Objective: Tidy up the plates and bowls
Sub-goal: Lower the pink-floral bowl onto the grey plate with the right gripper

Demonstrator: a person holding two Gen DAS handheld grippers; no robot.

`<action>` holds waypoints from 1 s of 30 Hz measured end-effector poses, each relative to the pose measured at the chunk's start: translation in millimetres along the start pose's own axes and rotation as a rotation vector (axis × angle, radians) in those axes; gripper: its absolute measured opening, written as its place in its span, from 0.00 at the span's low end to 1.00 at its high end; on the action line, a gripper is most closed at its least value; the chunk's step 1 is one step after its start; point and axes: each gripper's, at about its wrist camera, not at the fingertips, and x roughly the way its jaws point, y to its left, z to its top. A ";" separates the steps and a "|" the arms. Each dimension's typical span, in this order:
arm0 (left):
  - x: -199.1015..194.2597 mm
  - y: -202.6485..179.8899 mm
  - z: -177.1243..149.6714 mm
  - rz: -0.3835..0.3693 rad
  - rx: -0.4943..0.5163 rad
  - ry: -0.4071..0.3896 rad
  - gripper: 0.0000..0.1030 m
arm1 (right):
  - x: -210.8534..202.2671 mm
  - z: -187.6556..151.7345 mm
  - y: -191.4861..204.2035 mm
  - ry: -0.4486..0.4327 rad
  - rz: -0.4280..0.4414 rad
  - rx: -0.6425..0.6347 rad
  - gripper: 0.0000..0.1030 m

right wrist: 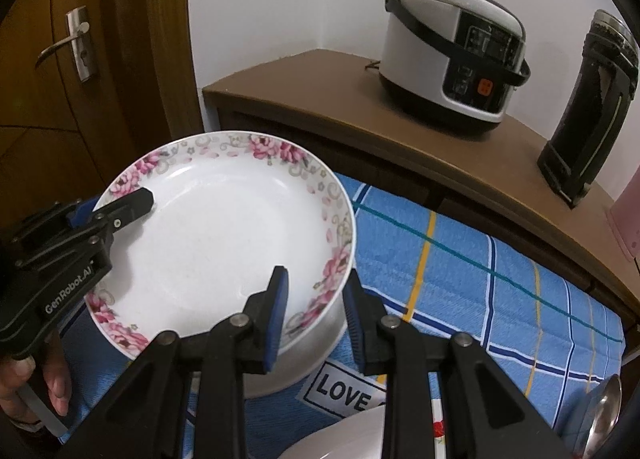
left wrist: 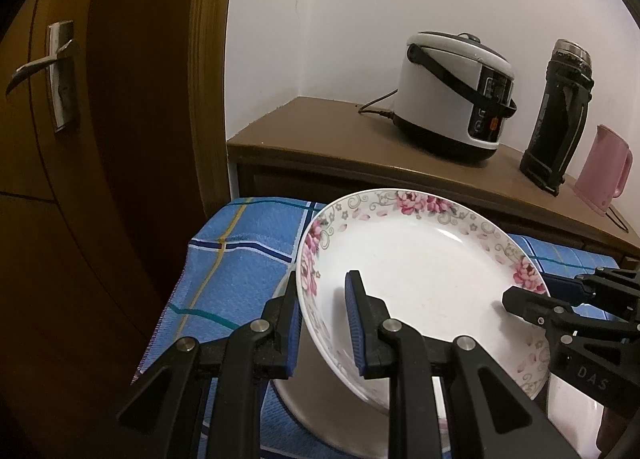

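Holding a floral plate (right wrist: 224, 227) between two claws above a white dish.

At the left of the right-wrist frame, the left claw (right wrist: 138, 201) looks clamped on the plate's rim; lower centre, the right claw (right wrist: 316, 307) straddles the opposite rim, whether clenched I cannot tell. The plate hangs tilted over the white dish (right wrist: 304, 355) on the blue checked cloth (right wrist: 480, 279). The stacking step seems in hand; next, level the plate, lower it, then release both.
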 end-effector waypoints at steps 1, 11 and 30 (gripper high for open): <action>0.7 0.1 -0.4 -0.001 0.000 0.001 0.22 | 0.6 0.4 0.1 0.003 -0.001 -0.001 0.27; 9.1 1.2 -3.8 -0.005 -0.005 0.019 0.22 | 9.7 0.5 2.2 0.050 -0.004 -0.008 0.27; 15.3 4.7 -3.2 -0.022 -0.020 0.053 0.22 | 22.6 1.6 1.6 0.038 -0.005 -0.013 0.27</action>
